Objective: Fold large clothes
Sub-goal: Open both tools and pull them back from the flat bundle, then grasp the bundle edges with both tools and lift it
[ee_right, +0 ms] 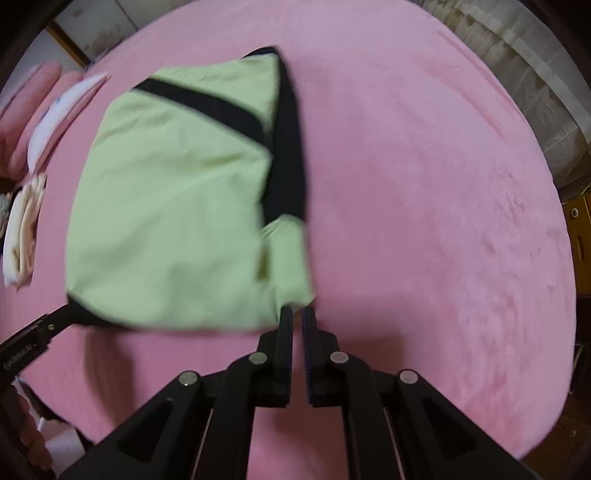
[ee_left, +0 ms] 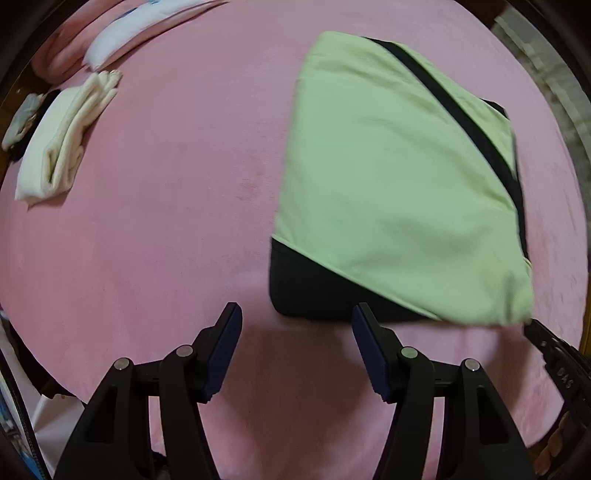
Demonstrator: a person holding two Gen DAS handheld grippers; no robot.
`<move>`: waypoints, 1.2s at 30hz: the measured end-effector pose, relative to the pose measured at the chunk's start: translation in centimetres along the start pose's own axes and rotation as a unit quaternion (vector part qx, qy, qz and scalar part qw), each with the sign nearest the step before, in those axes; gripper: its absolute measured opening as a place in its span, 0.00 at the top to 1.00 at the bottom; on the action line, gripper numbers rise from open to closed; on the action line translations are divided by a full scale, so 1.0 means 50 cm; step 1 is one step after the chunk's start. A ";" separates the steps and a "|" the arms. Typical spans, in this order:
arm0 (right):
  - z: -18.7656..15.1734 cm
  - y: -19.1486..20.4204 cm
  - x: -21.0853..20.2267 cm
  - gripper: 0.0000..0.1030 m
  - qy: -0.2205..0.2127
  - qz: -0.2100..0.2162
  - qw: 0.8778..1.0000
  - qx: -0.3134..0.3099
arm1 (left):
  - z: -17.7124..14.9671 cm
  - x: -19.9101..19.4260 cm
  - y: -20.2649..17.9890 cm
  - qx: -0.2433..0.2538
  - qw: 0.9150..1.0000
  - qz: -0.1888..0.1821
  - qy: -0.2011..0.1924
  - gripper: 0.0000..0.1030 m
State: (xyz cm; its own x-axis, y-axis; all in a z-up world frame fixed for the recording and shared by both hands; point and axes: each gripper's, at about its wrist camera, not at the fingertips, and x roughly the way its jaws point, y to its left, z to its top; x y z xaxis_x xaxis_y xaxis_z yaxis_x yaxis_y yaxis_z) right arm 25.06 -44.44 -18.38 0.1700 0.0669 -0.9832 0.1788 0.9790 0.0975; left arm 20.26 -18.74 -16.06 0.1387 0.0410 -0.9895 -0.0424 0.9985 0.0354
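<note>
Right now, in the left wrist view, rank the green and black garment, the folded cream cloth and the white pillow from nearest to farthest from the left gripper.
From the left gripper:
1. green and black garment, just ahead, to the right.
2. folded cream cloth, far left on the pink bed cover.
3. white pillow, top left, beyond the cloth.

Your two wrist cameras both look steeply down, close over the pink bed cover. Both catch the folded green garment, each from its own side.
</note>
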 end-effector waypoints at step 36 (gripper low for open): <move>0.024 0.118 -0.139 0.34 0.008 -0.012 0.998 -0.060 | 0.024 -0.142 -0.033 0.069 0.997 -0.010 -0.039 0.16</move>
State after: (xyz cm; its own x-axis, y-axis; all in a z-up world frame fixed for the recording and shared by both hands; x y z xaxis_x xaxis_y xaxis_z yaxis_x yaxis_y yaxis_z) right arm 26.08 -39.38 -10.81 0.1505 0.0458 -0.9876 0.0654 0.9963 0.0562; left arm 20.53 -20.62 -8.94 0.2143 0.0185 -0.9766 0.0971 0.9945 0.0401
